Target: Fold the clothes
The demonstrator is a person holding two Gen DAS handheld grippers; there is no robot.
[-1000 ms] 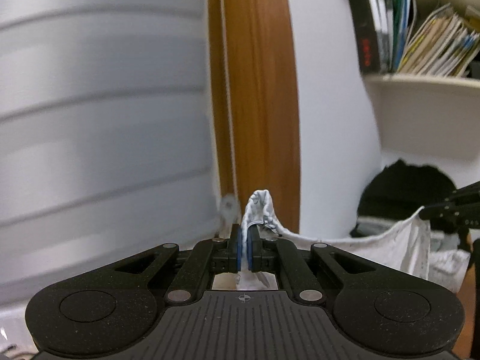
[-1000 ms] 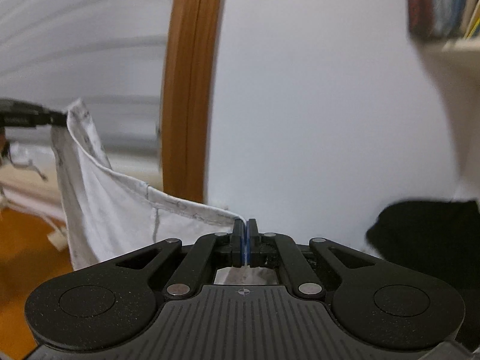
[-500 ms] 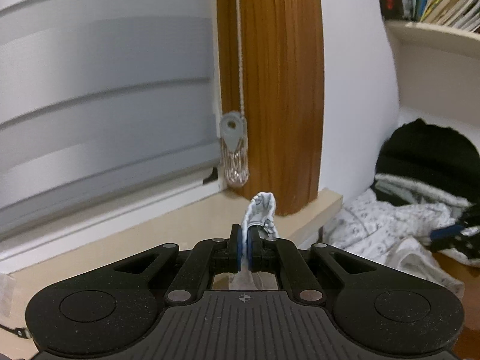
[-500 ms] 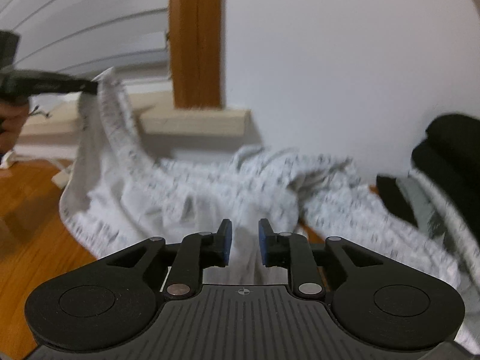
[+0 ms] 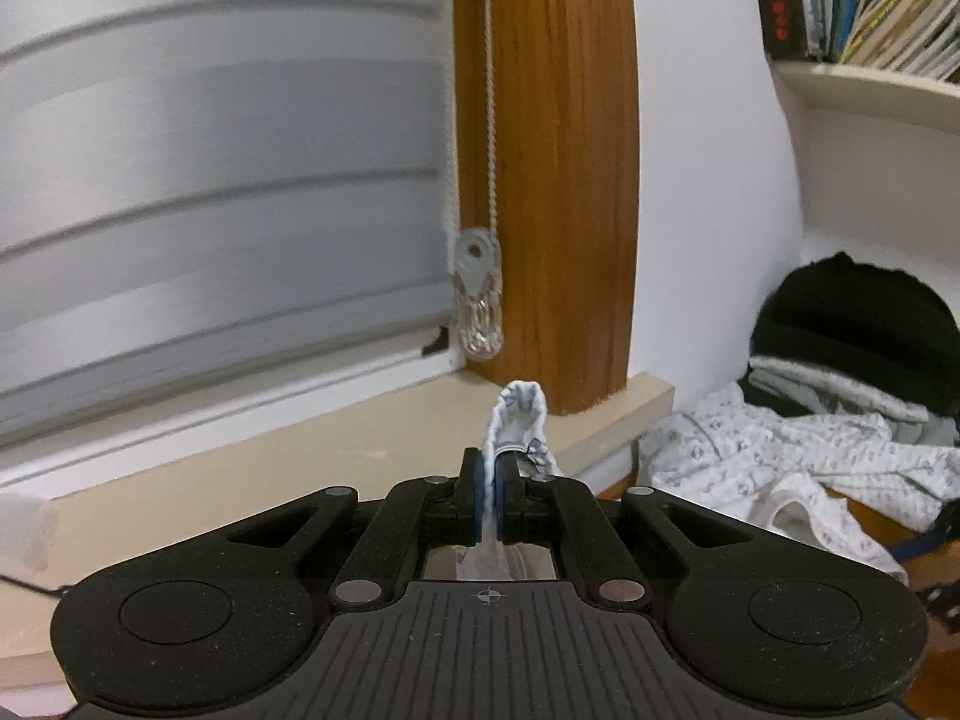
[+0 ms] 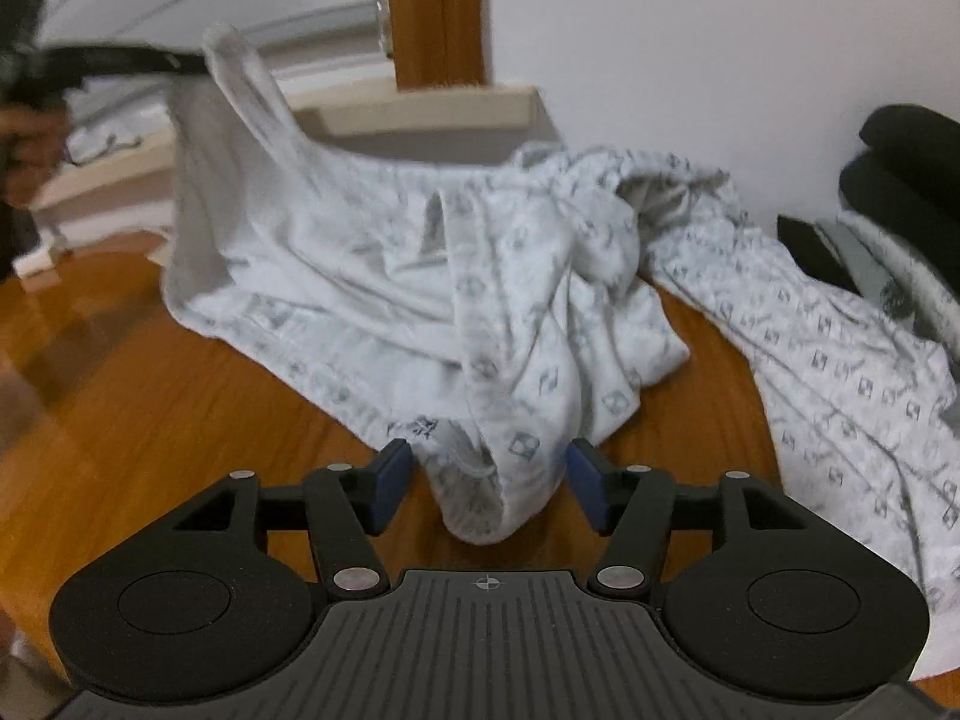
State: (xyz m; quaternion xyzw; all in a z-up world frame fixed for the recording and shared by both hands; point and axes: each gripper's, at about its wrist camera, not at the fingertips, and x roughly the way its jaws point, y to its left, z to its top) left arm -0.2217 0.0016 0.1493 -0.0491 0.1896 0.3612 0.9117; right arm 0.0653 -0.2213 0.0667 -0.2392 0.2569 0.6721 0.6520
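Observation:
A white patterned garment (image 6: 456, 276) lies crumpled on the wooden table (image 6: 150, 396). My left gripper (image 5: 491, 501) is shut on one corner of it (image 5: 521, 414) and holds that corner up; in the right wrist view it (image 6: 120, 63) shows at the upper left with the cloth hanging from it. My right gripper (image 6: 489, 489) is open, low over the table, with a fold of the garment's edge (image 6: 486, 480) lying between its blue pads (image 6: 390, 483). More of the garment (image 5: 780, 468) shows at the right of the left wrist view.
A second patterned cloth (image 6: 840, 372) spreads to the right. A pile of black and grey clothes (image 6: 900, 192) sits at the far right, also in the left wrist view (image 5: 852, 324). A wooden window post (image 5: 564, 180), sill (image 5: 372, 450), blinds (image 5: 210, 210) and bookshelf (image 5: 870, 78) stand behind.
My right gripper has let go of the garment, opened wide and dropped to the table. The garment has slumped onto the table. My left gripper has lowered, still holding its corner.

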